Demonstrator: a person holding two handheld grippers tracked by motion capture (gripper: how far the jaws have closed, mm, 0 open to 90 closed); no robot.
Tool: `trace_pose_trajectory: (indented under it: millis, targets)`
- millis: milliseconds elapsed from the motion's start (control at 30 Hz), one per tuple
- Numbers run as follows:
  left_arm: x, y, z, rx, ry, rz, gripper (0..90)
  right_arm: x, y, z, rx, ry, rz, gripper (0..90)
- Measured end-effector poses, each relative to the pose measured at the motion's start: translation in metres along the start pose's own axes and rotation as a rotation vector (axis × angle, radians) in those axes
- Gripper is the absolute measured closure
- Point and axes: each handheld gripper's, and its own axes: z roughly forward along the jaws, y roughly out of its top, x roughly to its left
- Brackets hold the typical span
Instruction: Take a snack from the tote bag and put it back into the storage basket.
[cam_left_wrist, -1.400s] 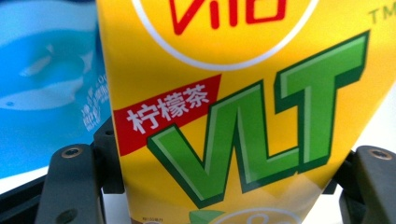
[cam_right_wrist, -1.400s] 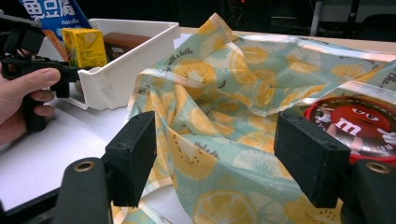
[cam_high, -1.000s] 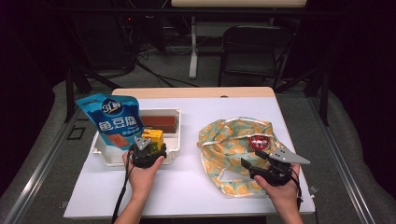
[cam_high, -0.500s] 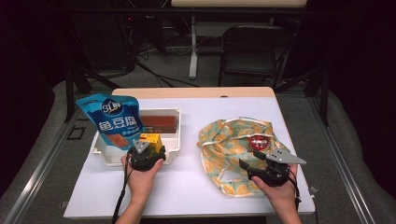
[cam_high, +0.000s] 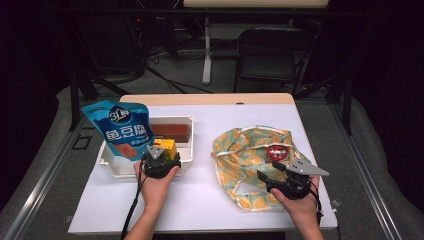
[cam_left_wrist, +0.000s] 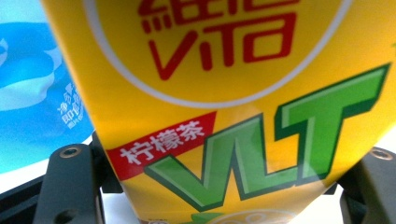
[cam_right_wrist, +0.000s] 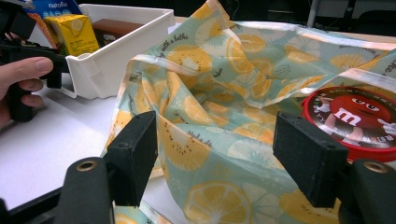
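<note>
Left gripper (cam_high: 161, 156): we see it in the person's left hand at the near edge of the white tray, its 2 jaws closed on the yellow drink carton.
Drink carton (cam_left_wrist: 233, 107): in the left gripper view we see it upright between the jaws, 1 jaw tight against each side, red and green print facing the camera. In the high view it stands at the tray's near right corner.
White tray (cam_high: 186, 150): we find it on the left half of the table, its long side running along the table's width.
Blue pouch (cam_high: 123, 129): it stands upright at the tray's left end, just beside the carton.
Brown box (cam_high: 170, 132): it lies along the far wall of the tray, behind the carton.
Right gripper (cam_right_wrist: 215, 154): we see its 2 jaws set wide apart, nothing pinched; they hover over the near part of the cloth bag.
Cloth bag (cam_high: 245, 150): green with orange slices, it lies crumpled on the right half of the table, reaching close to the near edge.
Red tin (cam_high: 277, 152): round, it rests on the bag's right part, just beyond the right jaw.
Table (cam_high: 220, 200): white top, bare between the 2 hands.
</note>
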Motion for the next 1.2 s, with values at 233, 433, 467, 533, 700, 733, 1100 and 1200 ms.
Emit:
trace_pose_trajectory:
  millis: [233,433,467,533,700,733,1100,1200]
  targets:
    - [0.006,-0.002,-0.02,-0.021,-0.095,-0.024,18.4,0.001,0.0,-0.001,-0.009,0.002,-0.001,30.5]
    - [0.016,-0.005,-0.047,-0.065,-0.171,-0.018,19.2,0.001,0.0,0.0,0.0,-0.001,-0.006,30.4]
    - [0.016,-0.005,-0.047,-0.065,-0.171,-0.018,19.9,0.001,0.0,0.0,-0.001,0.004,-0.005,30.3]
    - [0.02,-0.007,-0.055,-0.068,-0.212,-0.009,23.4,0.002,0.001,0.001,0.002,0.005,-0.008,30.3]
    - [0.027,-0.012,-0.062,-0.067,-0.182,-0.041,38.5,0.002,0.001,0.001,0.0,0.007,-0.01,30.1]
    - [0.029,-0.013,-0.062,-0.061,-0.169,-0.051,39.5,0.002,0.0,0.001,0.001,0.007,-0.01,30.1]
    - [0.033,-0.028,-0.059,-0.025,-0.302,0.011,90.0,0.003,0.0,0.002,-0.001,0.009,-0.012,30.1]
    - [0.028,-0.026,-0.054,-0.003,-0.3,0.025,90.0,0.004,0.0,0.002,0.004,0.007,-0.017,30.1]
